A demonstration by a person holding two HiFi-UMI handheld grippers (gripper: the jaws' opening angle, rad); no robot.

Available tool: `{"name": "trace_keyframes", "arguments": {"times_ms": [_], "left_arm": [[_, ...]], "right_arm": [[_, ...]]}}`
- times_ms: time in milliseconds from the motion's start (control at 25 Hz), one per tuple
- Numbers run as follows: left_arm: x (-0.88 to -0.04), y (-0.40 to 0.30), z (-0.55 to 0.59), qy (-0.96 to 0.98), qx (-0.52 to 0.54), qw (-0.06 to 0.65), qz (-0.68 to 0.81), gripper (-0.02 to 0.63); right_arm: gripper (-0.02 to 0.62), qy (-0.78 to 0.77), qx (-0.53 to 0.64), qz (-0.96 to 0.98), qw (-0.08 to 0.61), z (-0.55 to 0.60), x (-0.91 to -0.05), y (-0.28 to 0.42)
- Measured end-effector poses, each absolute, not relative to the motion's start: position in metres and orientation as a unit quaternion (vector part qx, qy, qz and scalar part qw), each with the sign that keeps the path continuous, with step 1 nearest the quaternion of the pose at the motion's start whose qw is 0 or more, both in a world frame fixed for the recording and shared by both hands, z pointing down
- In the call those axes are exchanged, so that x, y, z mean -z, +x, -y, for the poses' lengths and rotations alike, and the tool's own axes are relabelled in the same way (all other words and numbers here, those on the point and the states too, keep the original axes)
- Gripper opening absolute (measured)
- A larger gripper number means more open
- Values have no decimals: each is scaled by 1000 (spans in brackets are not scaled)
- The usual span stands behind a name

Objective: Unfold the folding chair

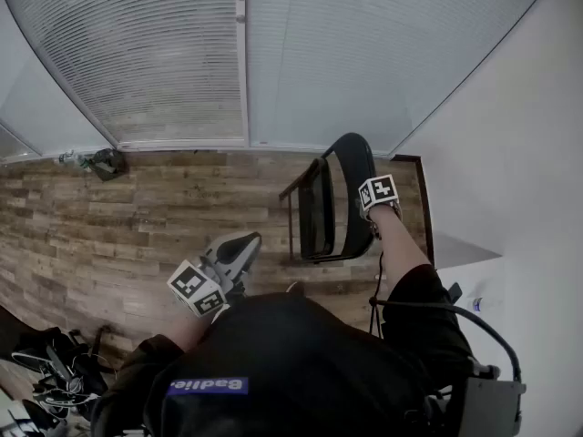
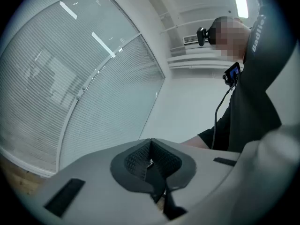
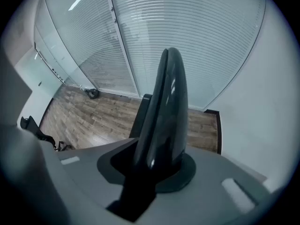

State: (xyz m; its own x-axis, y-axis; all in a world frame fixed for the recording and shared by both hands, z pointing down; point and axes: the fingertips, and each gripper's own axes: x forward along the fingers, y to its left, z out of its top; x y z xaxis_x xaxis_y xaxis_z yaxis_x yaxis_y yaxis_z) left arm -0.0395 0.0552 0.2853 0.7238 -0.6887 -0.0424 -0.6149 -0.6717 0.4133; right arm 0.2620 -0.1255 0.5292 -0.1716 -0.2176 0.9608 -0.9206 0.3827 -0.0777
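Observation:
A black folding chair point(image 1: 342, 203) stands folded on the wooden floor close to the right wall. Its seat and frame point(image 1: 314, 209) lie flat against the backrest. My right gripper point(image 1: 369, 209) points steeply down and is shut on the top edge of the backrest. In the right gripper view the glossy backrest point(image 3: 166, 107) rises between the jaws of the right gripper point(image 3: 157, 165). My left gripper point(image 1: 239, 247) hangs level near my body, left of the chair and apart from it. In its own view the left gripper point(image 2: 150, 161) is shut with nothing between its pads.
Tall windows with blinds point(image 1: 182, 53) run along the back. A white wall point(image 1: 510, 153) stands at the right. A small dark object point(image 1: 107, 163) lies by the window at the left. Dark straps and cables point(image 1: 50, 362) lie at the lower left.

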Motion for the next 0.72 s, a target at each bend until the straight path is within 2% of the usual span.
{"name": "trace_keyframes", "arguments": {"times_ms": [720], "left_arm": [[-299, -41, -52, 904, 93, 201, 366, 5]], "right_arm": [[94, 420, -361, 677, 485, 127, -531, 260]]}}
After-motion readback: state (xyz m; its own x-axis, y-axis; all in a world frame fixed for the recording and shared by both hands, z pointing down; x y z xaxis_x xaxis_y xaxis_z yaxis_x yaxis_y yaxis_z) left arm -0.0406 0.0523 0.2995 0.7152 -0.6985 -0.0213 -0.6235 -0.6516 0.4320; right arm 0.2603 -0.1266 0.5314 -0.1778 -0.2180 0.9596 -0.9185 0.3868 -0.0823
